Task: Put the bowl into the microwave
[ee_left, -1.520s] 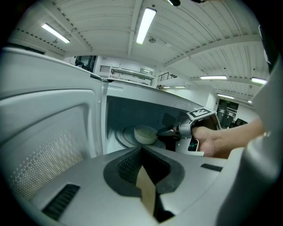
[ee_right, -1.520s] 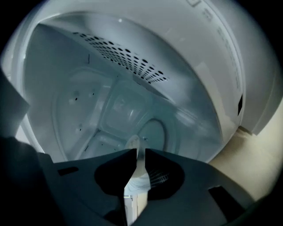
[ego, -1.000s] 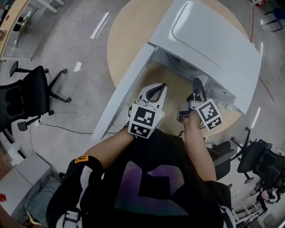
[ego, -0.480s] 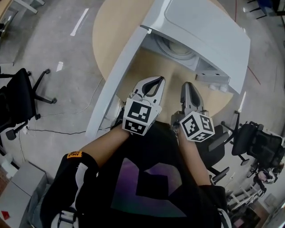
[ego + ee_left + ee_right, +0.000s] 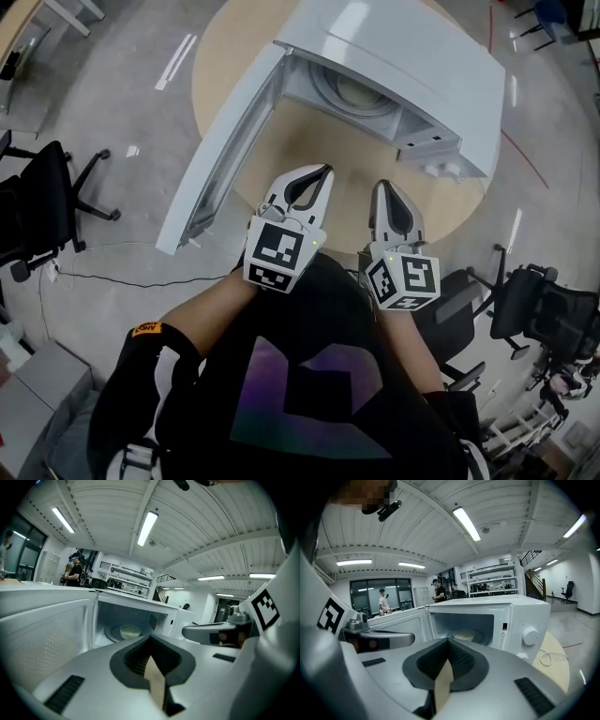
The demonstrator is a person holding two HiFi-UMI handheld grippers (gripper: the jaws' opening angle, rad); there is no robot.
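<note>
Bowl (image 5: 130,631) sits on the turntable inside the open microwave (image 5: 412,66). It looks pale, shallow and rigid, probably light but slick and breakable, so its rim seems the place to pinch. The left gripper (image 5: 317,174) and right gripper (image 5: 383,187) hold nothing, fingers pressed together, above the counter (image 5: 319,141). Both gripper views show the bowl plainly; the head view barely does.

I log: head view looks steeply down from well above onto the microwave (image 5: 394,56) on the round table (image 5: 223,67); left gripper view and right gripper view sit low and near, side by side, facing its open cavity (image 5: 126,618), all three sharing the bowl (image 5: 464,634) inside.
</note>
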